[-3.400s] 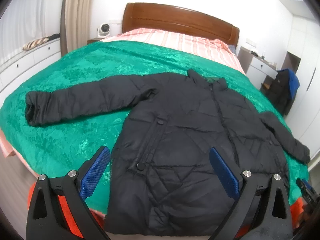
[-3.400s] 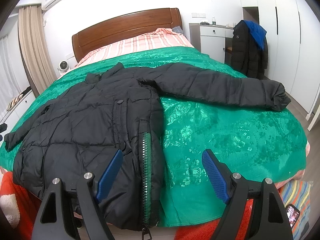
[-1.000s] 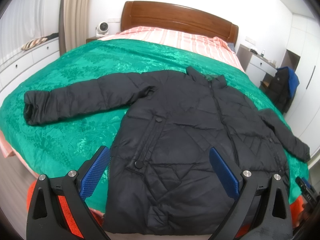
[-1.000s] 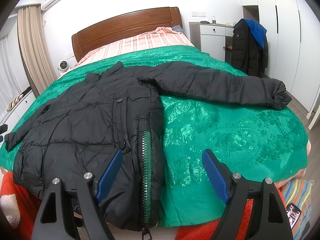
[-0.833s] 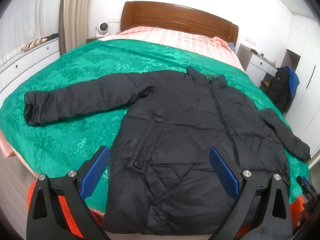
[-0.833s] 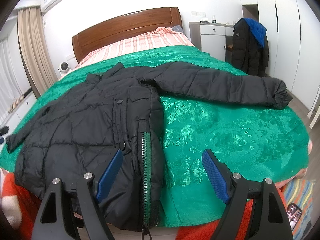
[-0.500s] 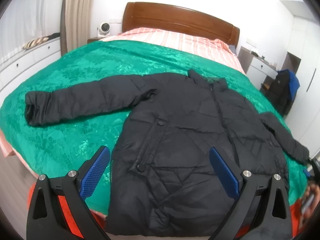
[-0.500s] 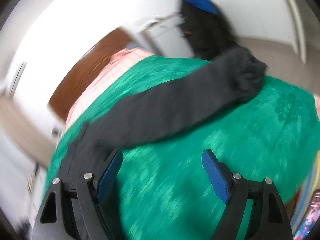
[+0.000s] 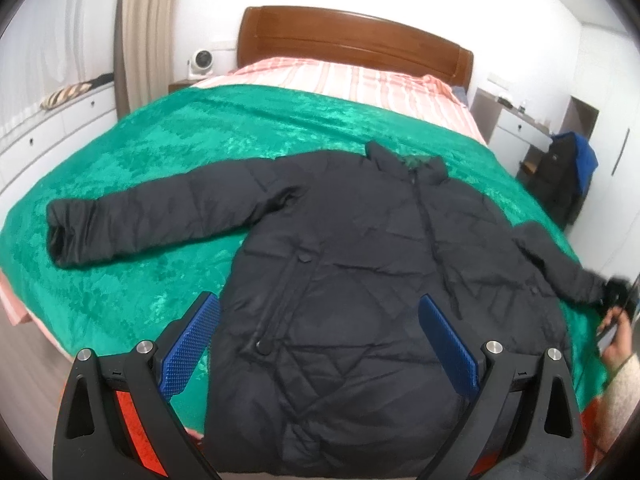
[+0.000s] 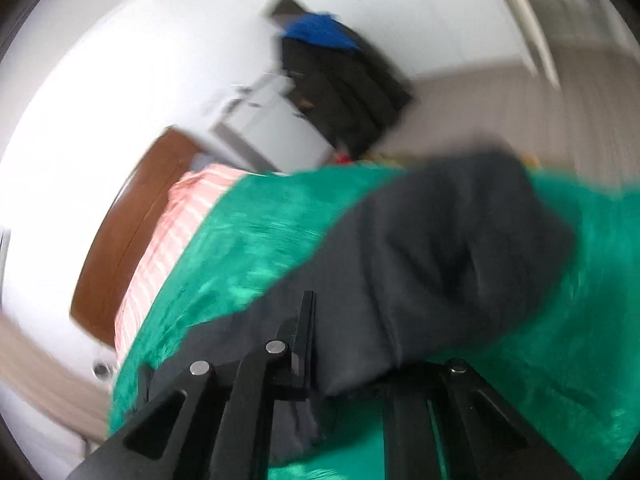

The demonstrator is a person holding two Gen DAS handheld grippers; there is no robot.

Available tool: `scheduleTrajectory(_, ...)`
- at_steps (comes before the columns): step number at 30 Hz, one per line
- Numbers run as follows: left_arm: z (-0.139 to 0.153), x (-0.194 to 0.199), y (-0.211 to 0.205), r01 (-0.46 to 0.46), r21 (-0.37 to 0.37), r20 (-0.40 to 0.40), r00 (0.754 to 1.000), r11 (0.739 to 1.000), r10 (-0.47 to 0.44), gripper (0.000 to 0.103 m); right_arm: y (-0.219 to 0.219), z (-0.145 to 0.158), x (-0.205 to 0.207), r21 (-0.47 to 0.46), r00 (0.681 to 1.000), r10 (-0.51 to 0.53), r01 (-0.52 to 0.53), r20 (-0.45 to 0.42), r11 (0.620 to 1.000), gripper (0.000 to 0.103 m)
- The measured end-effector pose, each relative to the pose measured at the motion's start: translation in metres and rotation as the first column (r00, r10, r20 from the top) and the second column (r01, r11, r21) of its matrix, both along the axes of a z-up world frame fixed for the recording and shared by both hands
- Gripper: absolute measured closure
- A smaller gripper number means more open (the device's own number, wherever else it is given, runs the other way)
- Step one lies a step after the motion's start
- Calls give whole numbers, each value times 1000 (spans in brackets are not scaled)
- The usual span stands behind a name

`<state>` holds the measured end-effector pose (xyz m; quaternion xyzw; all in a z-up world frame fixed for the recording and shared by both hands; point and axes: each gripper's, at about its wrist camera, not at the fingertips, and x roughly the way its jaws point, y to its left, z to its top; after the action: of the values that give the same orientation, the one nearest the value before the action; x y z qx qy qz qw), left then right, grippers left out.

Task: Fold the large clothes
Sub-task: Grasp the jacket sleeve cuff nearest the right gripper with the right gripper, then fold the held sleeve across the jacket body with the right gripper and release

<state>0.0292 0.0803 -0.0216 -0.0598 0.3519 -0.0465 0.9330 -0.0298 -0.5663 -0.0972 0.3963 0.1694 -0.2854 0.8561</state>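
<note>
Left gripper (image 9: pixel 320 342) wide open, blue pads (image 9: pixel 190 344) spread apart, holding nothing, hovering above hem of black puffer jacket (image 9: pixel 360 280). Jacket flat, front up, on green bedspread (image 9: pixel 168 148), collar toward wooden headboard (image 9: pixel 352 46), one sleeve (image 9: pixel 160 212) stretched out sideways, other sleeve running to right edge where a hand (image 9: pixel 618 340) shows near its cuff. Right wrist view, blurred and tilted: right gripper (image 10: pixel 372 364) down on jacket sleeve (image 10: pixel 440 260), dark fabric bunched between fingers (image 10: pixel 304 340), pads hidden, jaws drawn in and clamping sleeve. Green bedspread under sleeve, headboard and hanging dark coat (image 10: pixel 340 80) behind.
</note>
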Motion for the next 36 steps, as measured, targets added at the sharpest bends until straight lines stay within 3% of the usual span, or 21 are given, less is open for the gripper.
scheduleTrajectory(2,-4,1,-3,12,12,-4,1000,1000,-12,3,27,37,6,-130,997,76,-74,8,989,90)
scheduleTrajectory(5,-9,4,-4,20,-18,-16,1000,1000,-20,3,76,98,29,-274,974,225,-208,33,939,90)
scheduleTrajectory(8,-10,1,3,18,-66,-5,1000,998,-19,3,145,150,69,-386,921,388,-350,24,854,90)
scheduleTrajectory(9,-10,0,6,16,-74,-1,1000,997,-16,3,180,166,90,-423,891,453,-407,11,810,90)
scheduleTrajectory(11,-12,-4,15,2,-89,6,1000,996,-2,3,228,178,119,-468,854,521,-467,-16,750,90)
scheduleTrajectory(12,-14,-6,21,-7,-101,4,1000,995,8,3,268,181,143,-495,821,569,-515,-51,699,90)
scheduleTrajectory(15,-20,-10,43,-52,-144,-10,999,988,51,3,347,167,195,-501,745,653,-620,-135,604,90)
scheduleTrajectory(18,-26,-15,62,-100,-167,-23,995,981,97,3,429,126,241,-436,652,722,-733,-232,521,86)
scheduleTrajectory(19,-28,-16,66,-113,-169,-29,994,979,109,3,458,103,257,-378,590,761,-792,-270,480,70)
scheduleTrajectory(20,-30,-17,69,-120,-167,-34,993,979,116,3,478,81,261,-319,532,793,-838,-295,443,42)
scheduleTrajectory(21,-32,-18,71,-127,-161,-39,992,979,122,3,506,53,268,-233,450,834,-890,-319,391,35)
scheduleTrajectory(25,-36,-22,74,-134,-130,-34,991,982,131,3,551,11,238,-194,348,869,-935,-351,296,35)
scheduleTrajectory(29,-43,-17,70,-137,-126,-56,990,983,131,3,522,10,175,-267,333,879,-931,-340,249,34)
scheduleTrajectory(31,-45,-13,65,-133,-126,-67,990,983,125,3,500,14,139,-304,348,874,-920,-339,249,29)
scheduleTrajectory(33,-43,-12,59,-124,-117,-61,991,985,117,3,473,23,114,-338,386,855,-901,-346,270,25)
scheduleTrajectory(36,-41,-11,46,-101,-85,-47,994,991,97,3,430,34,62,-390,481,797,-856,-366,339,20)
